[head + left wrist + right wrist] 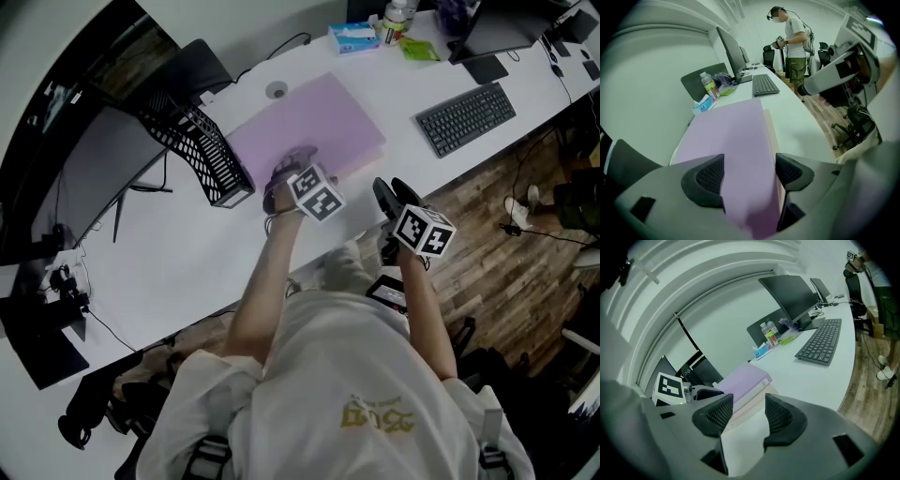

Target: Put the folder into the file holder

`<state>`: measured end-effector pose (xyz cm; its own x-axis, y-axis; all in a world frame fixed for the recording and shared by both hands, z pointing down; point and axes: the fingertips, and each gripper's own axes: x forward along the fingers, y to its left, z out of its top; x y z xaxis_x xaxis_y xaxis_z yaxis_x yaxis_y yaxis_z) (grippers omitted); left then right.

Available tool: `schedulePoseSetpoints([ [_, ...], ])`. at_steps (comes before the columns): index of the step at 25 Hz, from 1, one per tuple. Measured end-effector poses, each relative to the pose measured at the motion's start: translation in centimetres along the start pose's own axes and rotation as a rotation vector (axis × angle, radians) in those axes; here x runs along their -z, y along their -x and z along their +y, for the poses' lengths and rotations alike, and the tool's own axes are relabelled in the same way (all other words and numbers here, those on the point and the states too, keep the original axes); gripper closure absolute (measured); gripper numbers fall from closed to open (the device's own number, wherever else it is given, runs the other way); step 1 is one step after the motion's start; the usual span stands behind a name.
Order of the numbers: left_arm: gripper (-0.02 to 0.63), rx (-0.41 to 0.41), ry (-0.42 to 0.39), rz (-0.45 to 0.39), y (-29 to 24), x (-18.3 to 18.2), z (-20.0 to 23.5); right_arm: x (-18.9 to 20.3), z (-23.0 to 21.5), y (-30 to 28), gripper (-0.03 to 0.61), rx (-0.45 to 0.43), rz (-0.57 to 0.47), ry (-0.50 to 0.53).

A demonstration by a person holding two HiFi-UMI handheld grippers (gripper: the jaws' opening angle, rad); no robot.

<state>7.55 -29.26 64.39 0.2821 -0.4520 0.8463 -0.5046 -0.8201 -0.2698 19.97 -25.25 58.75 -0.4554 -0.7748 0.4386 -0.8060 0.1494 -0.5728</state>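
Left hand-held gripper point(281, 184) pitched steeply down, jaws wide over near edge of purple folder point(314, 122), pads not pressing. Right hand-held gripper point(388, 195) at front edge of white counter point(187, 253), jaws apart, empty. Folder flat mid-counter, just beside black mesh file holder point(202, 150).

- Head view: above the person, facing steeply down; folder point(305, 131) well below.
- Left gripper view: at the folder's near edge, facing along its cover toward the keyboard point(765, 85).
- Right gripper view: low beside the folder, seemingly slightly farther off.
- Shared by all: folder, keyboard, white desk point(187, 253).
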Motion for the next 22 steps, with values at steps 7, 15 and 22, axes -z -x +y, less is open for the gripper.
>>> schedulePoseSetpoints([
  [7,0.262,-0.002,0.004,-0.023,0.2,0.2,-0.7,1.1,0.0,-0.4,0.362,-0.005,0.026,-0.018],
  [15,0.265,0.015,0.002,-0.030,0.7,0.3,-1.4,1.0,0.1,-0.5,0.362,-0.014,0.015,-0.062],
  [22,0.265,0.038,-0.003,-0.040,1.2,0.4,-2.4,1.6,0.1,-1.4,0.356,-0.064,0.033,-0.146],
])
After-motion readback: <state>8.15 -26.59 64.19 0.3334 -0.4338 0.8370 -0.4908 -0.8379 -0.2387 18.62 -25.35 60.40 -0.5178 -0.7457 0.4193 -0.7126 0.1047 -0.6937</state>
